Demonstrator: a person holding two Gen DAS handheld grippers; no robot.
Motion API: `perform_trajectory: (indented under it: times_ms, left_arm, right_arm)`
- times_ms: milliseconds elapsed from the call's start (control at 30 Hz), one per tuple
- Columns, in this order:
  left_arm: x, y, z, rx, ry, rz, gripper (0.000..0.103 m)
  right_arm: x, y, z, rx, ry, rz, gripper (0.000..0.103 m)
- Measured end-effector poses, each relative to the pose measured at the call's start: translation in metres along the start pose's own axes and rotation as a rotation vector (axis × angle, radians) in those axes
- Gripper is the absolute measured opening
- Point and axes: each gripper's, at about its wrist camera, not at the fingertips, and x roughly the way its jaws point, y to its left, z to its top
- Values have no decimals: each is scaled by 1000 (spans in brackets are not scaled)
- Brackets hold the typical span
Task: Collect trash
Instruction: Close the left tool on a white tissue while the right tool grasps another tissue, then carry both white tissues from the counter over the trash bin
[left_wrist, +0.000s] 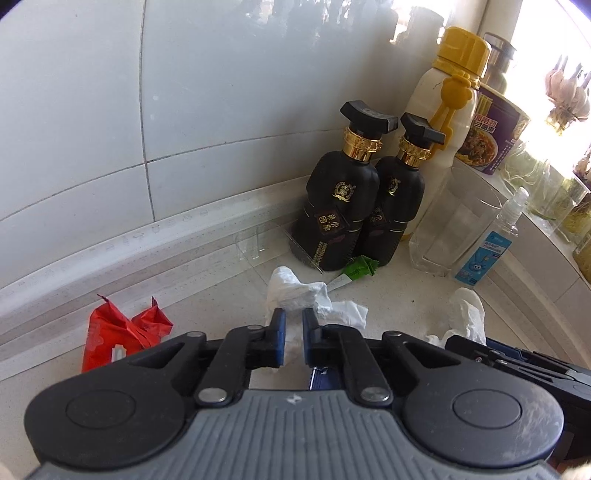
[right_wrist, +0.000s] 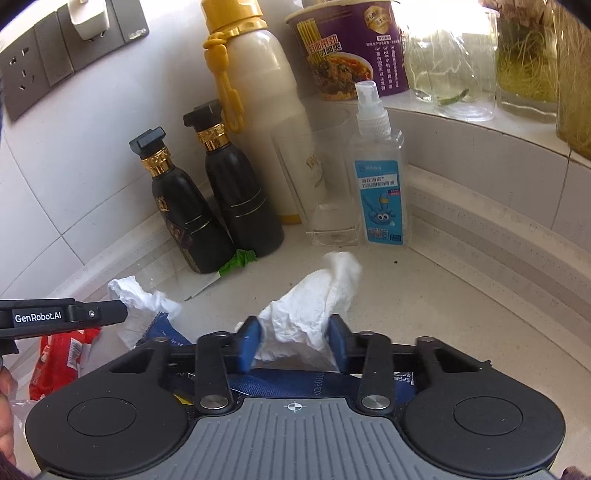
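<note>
**Coach:** Now, you've got a tissue in each hand, so lift both straight up off the counter (right_wrist: 424, 288) before you swing either way. I'd keep clear of the two black bottles (left_wrist: 341, 206) and the clear glass (left_wrist: 454, 229) at the back.

**Operator:** How do the grips look?

**Coach:** Your left gripper (left_wrist: 293, 334) has its jaws pinched nearly together on the near edge of the crumpled tissue (left_wrist: 299, 293) in front of the bottles. It's a thin hold, I'd say, so don't jerk. Your right gripper (right_wrist: 295, 345) stands partly closed, its blue pads pressing both flanks of the larger tissue wad (right_wrist: 314, 302) lying mid-counter before the spray bottle (right_wrist: 380, 184).

**Operator:** And what's left?

**Coach:** A red wrapper (left_wrist: 118, 336) by the wall strip, a green wrapper (left_wrist: 360, 267) at the bottles' feet, and a blue packet (right_wrist: 295, 382) under your right gripper.
</note>
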Motion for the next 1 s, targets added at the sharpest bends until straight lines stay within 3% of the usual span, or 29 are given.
perform_trajectory:
  times_ms: [67, 233, 367, 500, 567, 633, 667, 700, 767, 1000]
  left_arm:
    - [1, 0, 1, 3, -3, 8, 2]
    - [-4, 0, 2, 4, -2, -9, 4]
    - [-8, -5, 1, 26, -47, -7, 43]
    - [-1, -9, 3, 42, -40, 31, 56]
    - [5, -10, 4, 42, -26, 54, 52]
    - [13, -10, 6, 38, 9, 73, 36]
    - [14, -9, 6, 34, 19, 71, 20]
    - [15, -9, 6, 34, 24, 74, 17]
    - [12, -11, 5, 42, 12, 80, 11]
    - [-9, -14, 11, 49, -27, 61, 9]
  right_arm:
    - [-1, 0, 0, 1, -10, -2, 22]
    - [-8, -1, 1, 8, -31, -13, 18]
    - [-10, -2, 1, 5, -38, -13, 18]
    - [-11, 0, 1, -14, -46, -7, 18]
    - [-10, 1, 0, -18, -45, -3, 18]
    - [-10, 3, 0, -23, -42, 1, 18]
    - [-10, 3, 0, -25, -42, 1, 18]
    - [-11, 4, 0, -29, -43, 1, 18]
    - [-14, 5, -1, -34, -47, 1, 18]
    - [-29, 5, 3, -44, -69, -6, 18]
